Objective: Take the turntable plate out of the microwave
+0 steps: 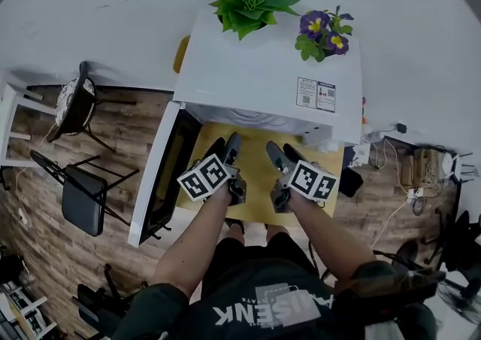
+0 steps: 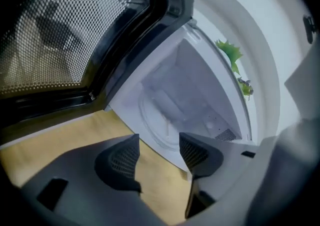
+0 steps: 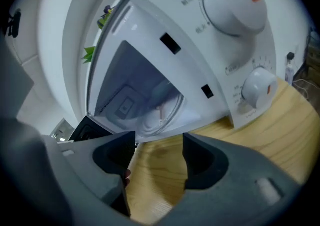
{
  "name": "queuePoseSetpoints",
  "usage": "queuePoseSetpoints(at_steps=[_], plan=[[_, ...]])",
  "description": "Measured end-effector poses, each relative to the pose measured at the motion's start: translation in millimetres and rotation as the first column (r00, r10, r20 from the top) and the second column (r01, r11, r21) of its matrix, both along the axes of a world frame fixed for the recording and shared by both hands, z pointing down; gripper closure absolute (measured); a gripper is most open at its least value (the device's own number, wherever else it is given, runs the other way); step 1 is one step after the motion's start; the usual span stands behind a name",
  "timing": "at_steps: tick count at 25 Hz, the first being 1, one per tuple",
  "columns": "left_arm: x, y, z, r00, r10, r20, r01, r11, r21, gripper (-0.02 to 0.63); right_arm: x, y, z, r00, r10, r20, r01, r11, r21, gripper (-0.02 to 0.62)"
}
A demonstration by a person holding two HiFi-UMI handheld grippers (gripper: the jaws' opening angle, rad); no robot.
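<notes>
Open microwave [image 1: 263, 75] on a wooden table [image 1: 259, 180], with its door [image 1: 169, 165] swung out to the person's left and two potted plants, one leafy [image 1: 248, 0] and one flowering [image 1: 325, 34], standing on its top. The turntable plate [image 2: 165, 120] lies flat on the cavity floor, a pale glass disc whose near rim shows just inside the sill. The left gripper [image 2: 159, 142] and the right gripper [image 3: 159, 145] hang side by side over the table in front of the opening, short of the sill. Each has its jaws well apart, with only tabletop and cavity showing between them. Neither touches the plate, so the reach into the cavity appears not yet begun. Probable hazards: the plate is smooth glass with a thin, low rim, so a jaw that goes in too high would close on air. A jaw that goes in too low would likely strike the sill or push the plate back. A pinch on the rim alone may slip once the plate's weight comes onto the pads. If one side is lifted before the other, the disc could tilt and catch on the cavity wall or the door frame. It could also slide out and drop onto the table. The open door crowds the left gripper's path. A hard knock to the housing could also shake the plants above.
</notes>
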State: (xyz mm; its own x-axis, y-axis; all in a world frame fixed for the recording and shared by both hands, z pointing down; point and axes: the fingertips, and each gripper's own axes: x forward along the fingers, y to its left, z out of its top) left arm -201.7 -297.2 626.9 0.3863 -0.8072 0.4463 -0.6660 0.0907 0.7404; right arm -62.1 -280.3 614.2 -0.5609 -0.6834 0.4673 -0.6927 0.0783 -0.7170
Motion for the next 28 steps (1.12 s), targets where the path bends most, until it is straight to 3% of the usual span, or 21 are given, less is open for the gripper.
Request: queuePoseSetpoints(at_steps=[7, 12, 24, 28], plan=[[4, -25, 29, 0.997, -0.006, -0.078, 0.001, 0.998, -0.065, 0.350, -8, -22, 28, 0.995, 0.086, 0.045, -0.082, 0.993, -0.083, 0.302], [4, -43, 41, 0.989, -0.061, -0.138, 0.047, 0.994, -0.101, 0.347, -10, -40, 37, 0.984, 0.153, 0.090, -0.142, 0.983, -0.119, 0.301], [11, -65, 64, 0.977, -0.115, -0.181, 0.079, 0.978, -0.191, 0.334, -5, -51, 51, 0.973, 0.204, 0.111, -0.184, 0.969, -0.164, 0.301], [10, -63, 64, 0.977, -0.140, -0.163, 0.104, 0.972, -0.213, 0.333, -7, -52, 52, 0.974, 0.193, 0.120, -0.171, 0.971, -0.169, 0.301]])
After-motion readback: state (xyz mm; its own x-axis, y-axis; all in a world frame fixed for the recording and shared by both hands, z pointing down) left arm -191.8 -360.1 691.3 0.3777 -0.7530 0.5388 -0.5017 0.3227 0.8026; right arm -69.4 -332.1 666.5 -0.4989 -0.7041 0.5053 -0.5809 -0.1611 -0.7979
